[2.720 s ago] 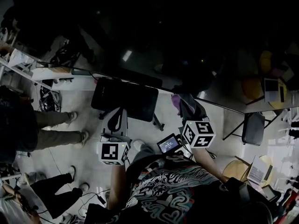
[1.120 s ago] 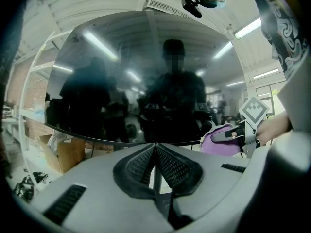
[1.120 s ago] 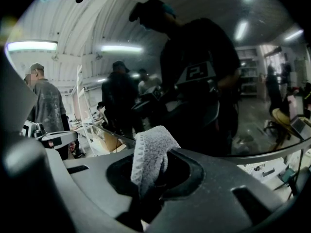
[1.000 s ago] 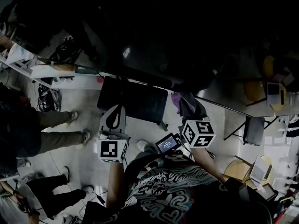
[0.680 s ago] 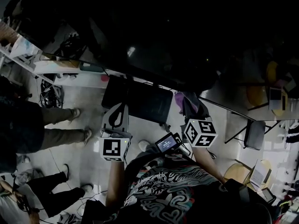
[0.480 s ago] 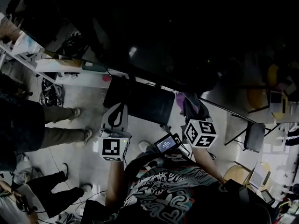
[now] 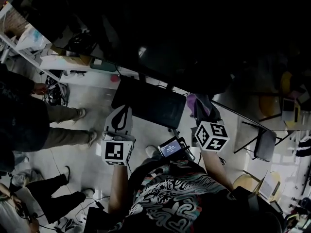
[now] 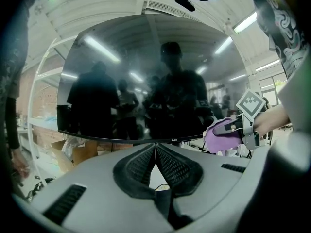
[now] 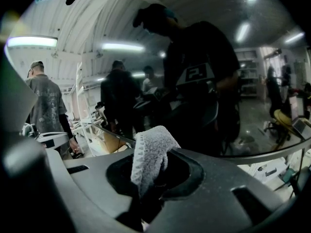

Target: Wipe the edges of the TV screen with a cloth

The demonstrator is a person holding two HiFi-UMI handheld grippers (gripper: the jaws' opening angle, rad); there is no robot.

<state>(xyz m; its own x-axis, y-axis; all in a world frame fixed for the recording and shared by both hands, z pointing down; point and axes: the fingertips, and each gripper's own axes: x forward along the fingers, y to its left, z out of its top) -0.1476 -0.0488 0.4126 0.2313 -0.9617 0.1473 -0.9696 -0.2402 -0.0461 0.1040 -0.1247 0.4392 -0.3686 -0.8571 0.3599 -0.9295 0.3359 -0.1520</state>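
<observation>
The TV screen [image 7: 184, 42] is a large dark glossy panel across the top of the head view, and it mirrors the room. My left gripper [image 7: 121, 110] is shut with nothing in it, its tips [image 8: 155, 147] just below the screen's [image 8: 146, 81] lower edge. My right gripper [image 7: 203, 111] is shut on a purple cloth [image 7: 195, 102] near that lower edge. From the left gripper view the cloth [image 8: 221, 135] shows to the right, under the screen's bottom right corner. In the right gripper view the cloth [image 9: 148, 157] sticks up between the jaws in front of the screen [image 9: 204, 81].
A black chair [image 7: 148, 103] stands on the floor below the screen, between my grippers. People's legs [image 7: 58, 125] are at the left beside a white shelf [image 7: 58, 62]. Another chair [image 7: 262, 142] and a yellow seat [image 7: 252, 181] are at the right. Cables lie on the floor.
The head view has drifted, so the screen edge and chair sit further right and lower. Both grippers stay about where they were, and the right one still holds the cloth.
</observation>
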